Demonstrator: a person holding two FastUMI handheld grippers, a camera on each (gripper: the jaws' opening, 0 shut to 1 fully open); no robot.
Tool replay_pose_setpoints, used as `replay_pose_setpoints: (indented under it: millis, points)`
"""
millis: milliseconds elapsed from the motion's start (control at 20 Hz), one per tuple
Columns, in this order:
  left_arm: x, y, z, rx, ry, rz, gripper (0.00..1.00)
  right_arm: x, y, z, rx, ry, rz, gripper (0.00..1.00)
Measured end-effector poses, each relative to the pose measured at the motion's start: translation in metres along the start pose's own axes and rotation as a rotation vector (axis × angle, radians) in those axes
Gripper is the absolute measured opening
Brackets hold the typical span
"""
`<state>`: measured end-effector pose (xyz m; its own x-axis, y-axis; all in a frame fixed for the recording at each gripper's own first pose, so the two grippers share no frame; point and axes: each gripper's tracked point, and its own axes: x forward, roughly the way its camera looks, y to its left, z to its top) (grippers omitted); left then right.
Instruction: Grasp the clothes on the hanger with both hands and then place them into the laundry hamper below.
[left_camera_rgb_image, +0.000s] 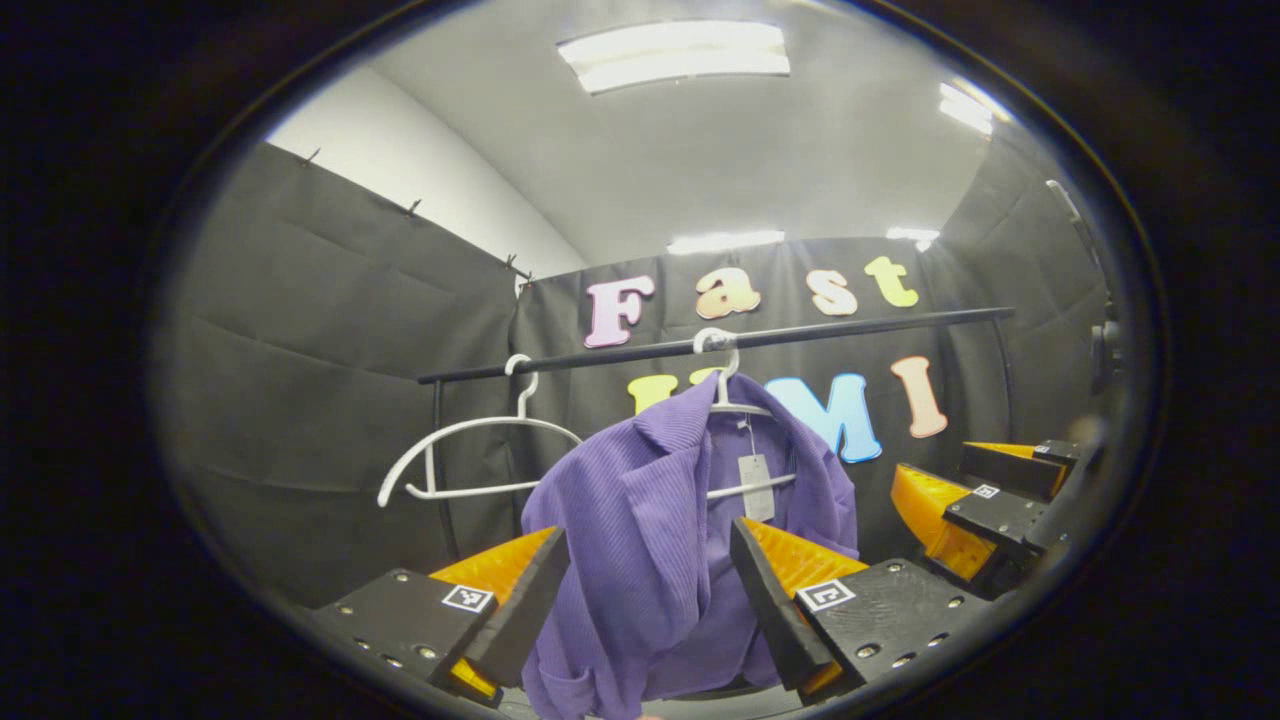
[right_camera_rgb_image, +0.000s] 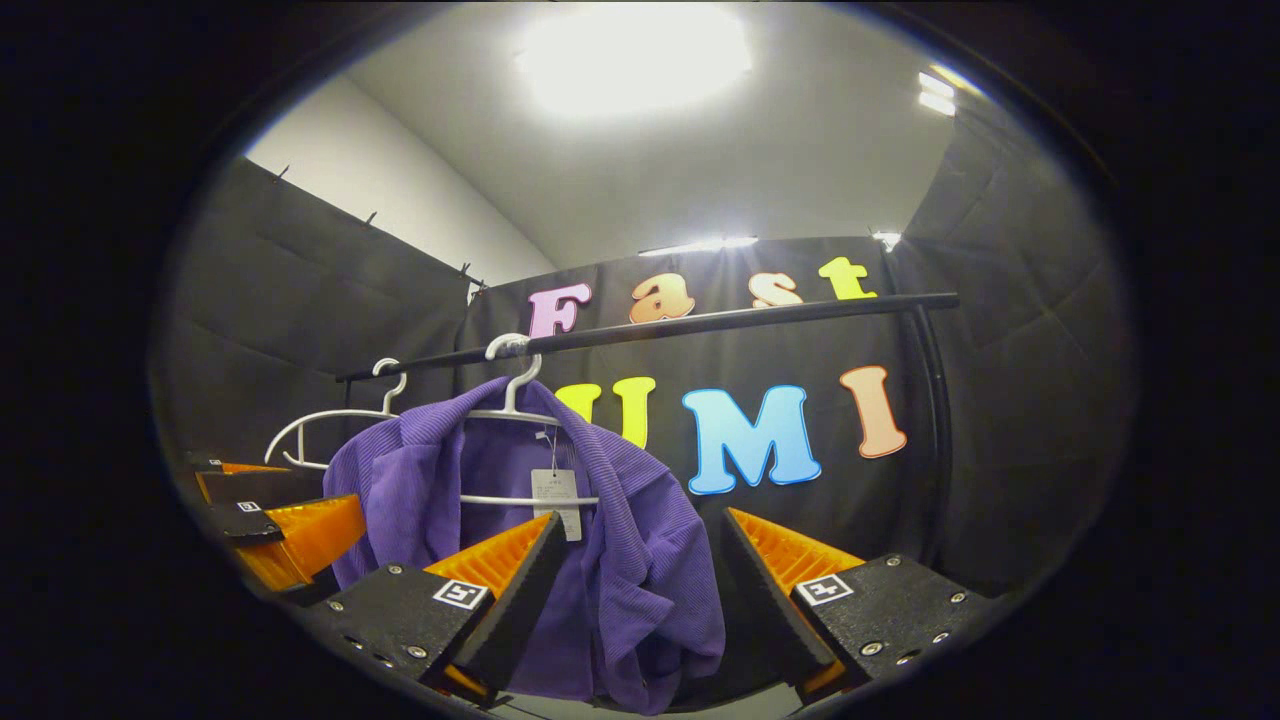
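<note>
your left gripper (left_camera_rgb_image: 650, 590) and right gripper (right_camera_rgb_image: 635, 590) both gape wide, gripping nothing, so you've not yet begun the grasp. one purple garment (left_camera_rgb_image: 650, 520) hangs on one of two white hangers (left_camera_rgb_image: 740, 400) on one rail (left_camera_rgb_image: 850, 328); the second hanger (left_camera_rgb_image: 470, 455) is bare. grasping and dropping into the hamper remain.

The purple garment (left_camera_rgb_image: 640, 540) runs off the bottom edge of the left gripper view, so its hem is cut off. It hides most of its own white hanger (left_camera_rgb_image: 735, 400). The print on its hang tag (right_camera_rgb_image: 556, 492) is too small to tell.
</note>
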<state>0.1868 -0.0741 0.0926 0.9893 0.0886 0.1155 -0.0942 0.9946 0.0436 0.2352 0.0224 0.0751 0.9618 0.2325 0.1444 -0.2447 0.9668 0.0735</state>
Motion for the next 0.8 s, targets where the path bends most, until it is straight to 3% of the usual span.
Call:
replay_pose_setpoints:
  millis: [200,800]
  points:
    - [0.030,-0.011,-0.007,0.001,-0.002,0.013,0.98,0.040,-0.002,-0.016,0.016,0.015,0.029,0.95]
    - [0.085,0.001,-0.064,0.017,0.091,0.184,0.99,0.120,0.013,-0.092,0.120,0.146,0.104,0.90]
